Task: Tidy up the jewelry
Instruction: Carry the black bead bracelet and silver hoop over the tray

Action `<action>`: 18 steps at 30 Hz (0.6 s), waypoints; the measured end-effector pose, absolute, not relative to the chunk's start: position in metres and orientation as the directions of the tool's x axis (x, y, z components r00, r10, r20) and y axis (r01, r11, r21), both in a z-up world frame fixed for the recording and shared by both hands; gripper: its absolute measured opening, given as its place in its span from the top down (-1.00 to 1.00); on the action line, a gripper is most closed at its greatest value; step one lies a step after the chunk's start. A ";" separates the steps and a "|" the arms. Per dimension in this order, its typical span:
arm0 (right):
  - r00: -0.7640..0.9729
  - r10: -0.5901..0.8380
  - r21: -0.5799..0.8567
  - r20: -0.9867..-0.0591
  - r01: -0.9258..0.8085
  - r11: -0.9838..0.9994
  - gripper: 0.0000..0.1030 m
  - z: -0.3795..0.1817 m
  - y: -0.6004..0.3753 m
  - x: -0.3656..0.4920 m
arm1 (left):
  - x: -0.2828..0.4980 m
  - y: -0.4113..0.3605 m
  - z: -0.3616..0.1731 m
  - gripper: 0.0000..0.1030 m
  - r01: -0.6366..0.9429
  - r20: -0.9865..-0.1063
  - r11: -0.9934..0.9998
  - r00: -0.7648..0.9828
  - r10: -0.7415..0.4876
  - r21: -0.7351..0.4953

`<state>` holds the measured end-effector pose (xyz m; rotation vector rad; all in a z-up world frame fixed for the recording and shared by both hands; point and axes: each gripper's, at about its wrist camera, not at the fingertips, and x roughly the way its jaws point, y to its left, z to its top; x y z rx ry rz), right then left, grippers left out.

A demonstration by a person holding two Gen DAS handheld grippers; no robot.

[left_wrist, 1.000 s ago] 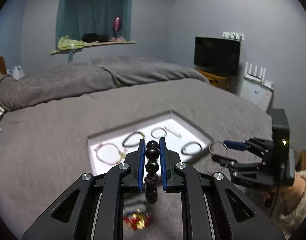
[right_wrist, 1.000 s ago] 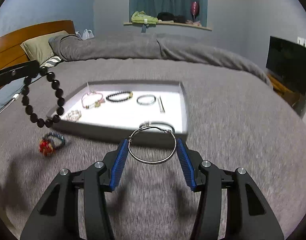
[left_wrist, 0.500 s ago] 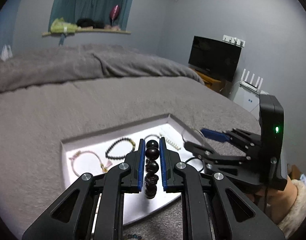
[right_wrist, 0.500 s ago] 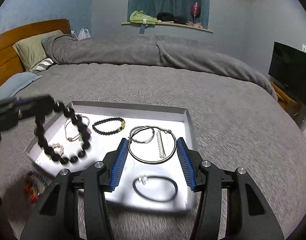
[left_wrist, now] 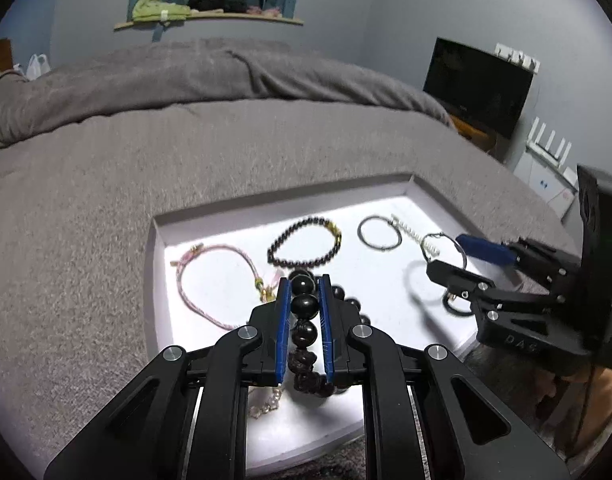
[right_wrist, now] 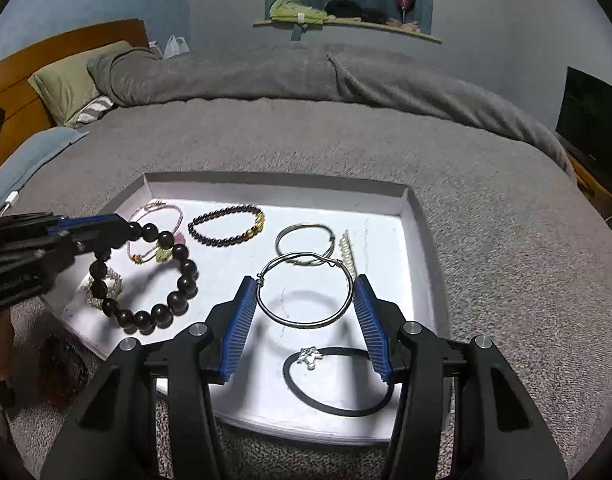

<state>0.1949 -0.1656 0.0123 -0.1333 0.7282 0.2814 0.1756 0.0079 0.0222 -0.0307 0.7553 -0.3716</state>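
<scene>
Tray (right_wrist: 415, 216) floor bare right of black band (right_wrist: 337, 380).

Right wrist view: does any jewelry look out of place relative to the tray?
Yes. A red and dark beaded piece lies on the grey bedspread just outside the white tray's near-left corner, while the other loose pieces lie inside. It is blurred, so its type is unclear. Nothing looks spilled or broken.
</scene>
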 end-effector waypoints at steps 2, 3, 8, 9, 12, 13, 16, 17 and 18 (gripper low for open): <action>0.692 0.209 -0.016 -0.691 -0.304 0.953 0.02 0.008 -0.164 0.198 | 0.177 0.006 0.018 0.71 0.324 -0.675 0.931 0.650 -0.348 -0.167; 0.684 0.206 -0.016 -0.700 -0.304 0.953 0.02 0.006 -0.163 0.199 | 0.178 0.004 0.015 0.71 0.328 -0.683 0.930 0.642 -0.349 -0.168; 0.670 0.187 -0.032 -0.719 -0.300 0.953 0.02 0.001 -0.159 0.202 | 0.179 0.005 0.005 0.71 0.325 -0.701 0.929 0.622 -0.349 -0.174; 0.669 0.180 -0.039 -0.721 -0.299 0.954 0.02 0.000 -0.158 0.203 | 0.180 0.006 0.005 0.71 0.323 -0.702 0.930 0.620 -0.350 -0.178; 0.662 0.174 -0.041 -0.729 -0.297 0.954 0.02 -0.004 -0.159 0.204 | 0.182 0.005 0.004 0.71 0.319 -0.703 0.930 0.620 -0.349 -0.181; 0.660 0.174 -0.040 -0.731 -0.295 0.955 0.02 -0.004 -0.160 0.205 | 0.182 0.005 0.003 0.71 0.318 -0.703 0.931 0.621 -0.348 -0.179; 0.661 0.173 -0.034 -0.731 -0.288 0.957 0.02 -0.005 -0.162 0.205 | 0.182 0.004 0.003 0.71 0.319 -0.704 0.933 0.623 -0.340 -0.168; 0.660 0.173 -0.033 -0.731 -0.287 0.957 0.02 -0.005 -0.162 0.206 | 0.181 0.003 0.002 0.71 0.317 -0.705 0.934 0.624 -0.336 -0.164; 0.660 0.173 -0.032 -0.731 -0.286 0.958 0.02 -0.005 -0.161 0.206 | 0.181 0.003 0.002 0.71 0.316 -0.705 0.935 0.625 -0.334 -0.162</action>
